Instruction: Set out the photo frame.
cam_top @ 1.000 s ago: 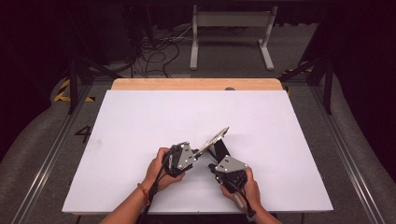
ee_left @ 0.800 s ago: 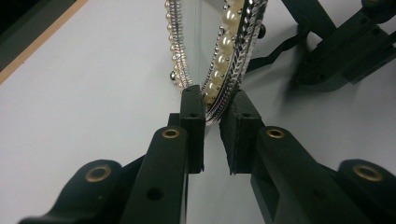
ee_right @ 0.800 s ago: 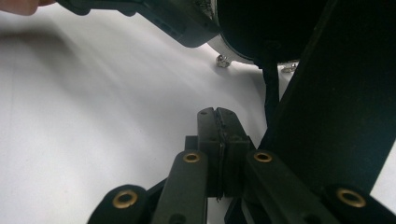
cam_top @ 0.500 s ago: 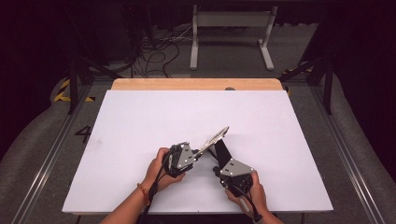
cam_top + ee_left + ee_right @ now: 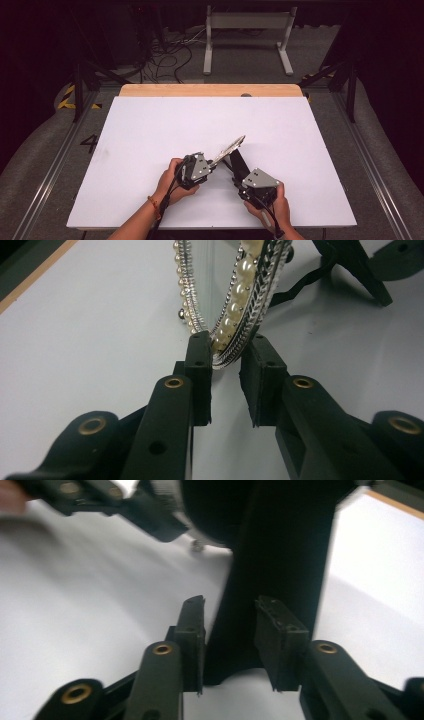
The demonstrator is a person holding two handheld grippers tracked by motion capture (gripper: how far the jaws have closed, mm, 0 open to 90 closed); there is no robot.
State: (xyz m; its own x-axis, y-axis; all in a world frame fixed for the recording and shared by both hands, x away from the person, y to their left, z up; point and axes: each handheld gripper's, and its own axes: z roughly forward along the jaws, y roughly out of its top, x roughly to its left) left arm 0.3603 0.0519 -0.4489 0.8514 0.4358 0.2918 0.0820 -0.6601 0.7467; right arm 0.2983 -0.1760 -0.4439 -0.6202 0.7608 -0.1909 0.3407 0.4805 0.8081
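An oval frame with a pearl and silver rim stands tilted on the white table, with its black stand leg behind it. My left gripper grips the rim's lower edge, and its pads touch the rim on both sides. Its jaws have just eased a little wider. My right gripper sits at the stand leg. Its jaws have just been opening, and the leg lies between them unpressed.
The white table top stretches wide to the left, right and far side of my hands. A wooden strip runs along the table's far edge. Beyond it are cables and a metal stand on the dark floor.
The right gripper's jaws have spread apart from the stand leg, and the right hand has drawn slightly toward the near right. The left hand and the frame have stayed put.
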